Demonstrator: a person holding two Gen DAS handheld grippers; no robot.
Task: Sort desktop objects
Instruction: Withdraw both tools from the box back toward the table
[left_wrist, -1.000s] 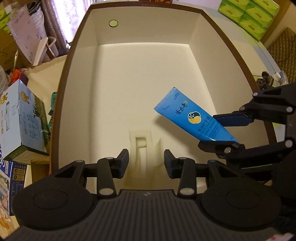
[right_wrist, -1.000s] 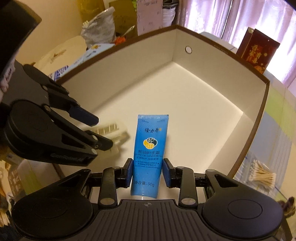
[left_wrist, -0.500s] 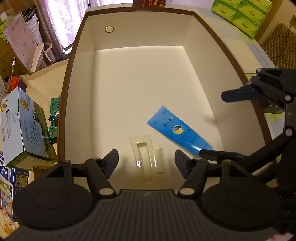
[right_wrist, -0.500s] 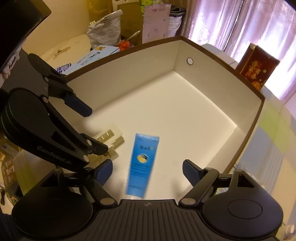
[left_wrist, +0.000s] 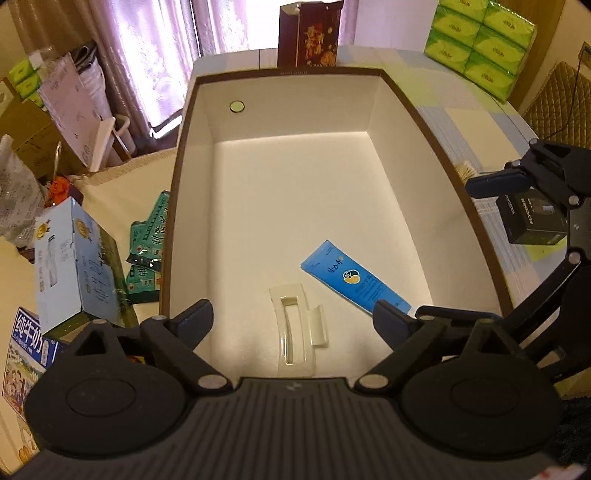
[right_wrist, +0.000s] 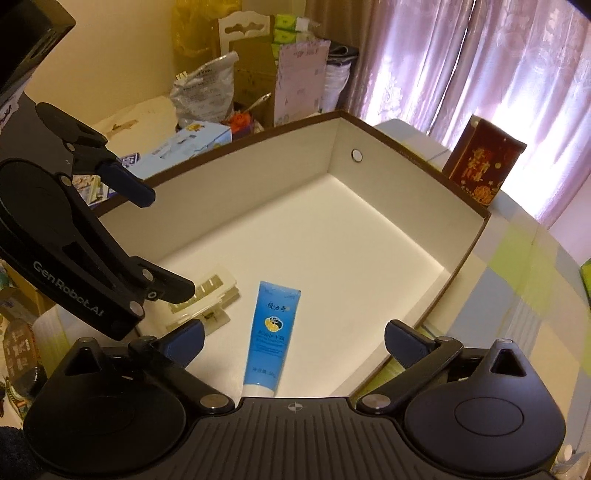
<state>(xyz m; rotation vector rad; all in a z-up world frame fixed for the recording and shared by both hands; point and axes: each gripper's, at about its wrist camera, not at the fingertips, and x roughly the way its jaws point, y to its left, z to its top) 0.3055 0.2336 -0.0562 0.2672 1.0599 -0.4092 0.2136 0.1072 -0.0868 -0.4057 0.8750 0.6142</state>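
Both tongs spread wide, empty: left tongs (left_wrist: 291, 321), right tongs (right_wrist: 293, 341). Tube (right_wrist: 271, 336) lies flat in box (left_wrist: 402, 155) w/ clip (left_wrist: 295, 332) just beside (at its 9 o'clock, right view).

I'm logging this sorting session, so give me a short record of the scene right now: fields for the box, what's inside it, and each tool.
container: open white box with brown rim, on the table
contents: blue tube lying flat near the front right; cream clip lying beside it, apart
left tool: open, empty, above the box's near end
right tool: open, empty, above the tube
outside the box: dark red carton behind the far wall; light blue carton to its left
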